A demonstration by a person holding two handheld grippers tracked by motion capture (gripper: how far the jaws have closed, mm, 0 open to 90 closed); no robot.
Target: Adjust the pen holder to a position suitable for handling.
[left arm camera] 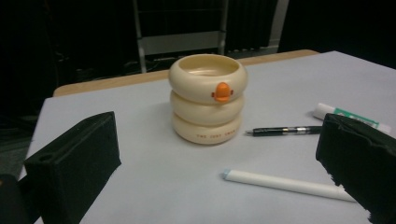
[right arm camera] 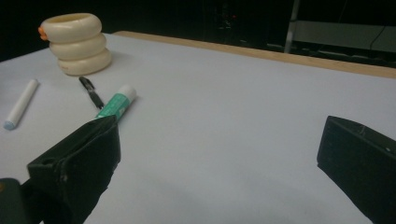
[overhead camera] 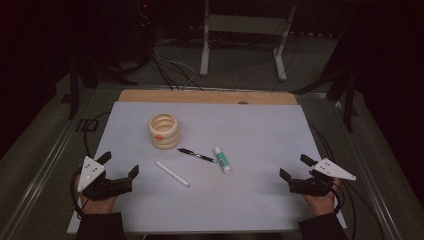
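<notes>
A: Centre of the figure: what lies on the sheet?

B: 3 writing items, near one another in the middle of the white sheet (overhead camera: 260, 190). A white marker (overhead camera: 172, 173) lies nearest the person's left; a black pen (overhead camera: 196, 154) lies just beyond it, its tip almost touching a glue stick (overhead camera: 222, 159) with a green label. All 3 lie flat and apart from the holder.

A: And the holder?

B: A cream pot (overhead camera: 164, 131) shaped as 3 stacked rings, upright, with a small orange knob on its upper ring, standing behind the marker toward the far left. Its mouth opens upward and appears empty, so it is probably meant to receive the 3 items.

A: State of the 2 tools?

B: The left gripper (overhead camera: 119, 165) rests at the near left edge, jaws spread wide with nothing between them; its own view looks straight at the pot, with the marker just ahead. The right gripper (overhead camera: 295, 166) rests at the near right edge, jaws likewise spread and empty, well apart from the glue stick.

A: Why that arrangement?

B: Judged as a starting pose: each tool waits at its own side, wide enough to straddle a slim item. The marker suits the left tool, the glue stick the right.

A: Beyond the sheet?

B: A wooden board edge (overhead camera: 207, 96), then a dark floor with cables and a white stand (overhead camera: 243, 37).
</notes>
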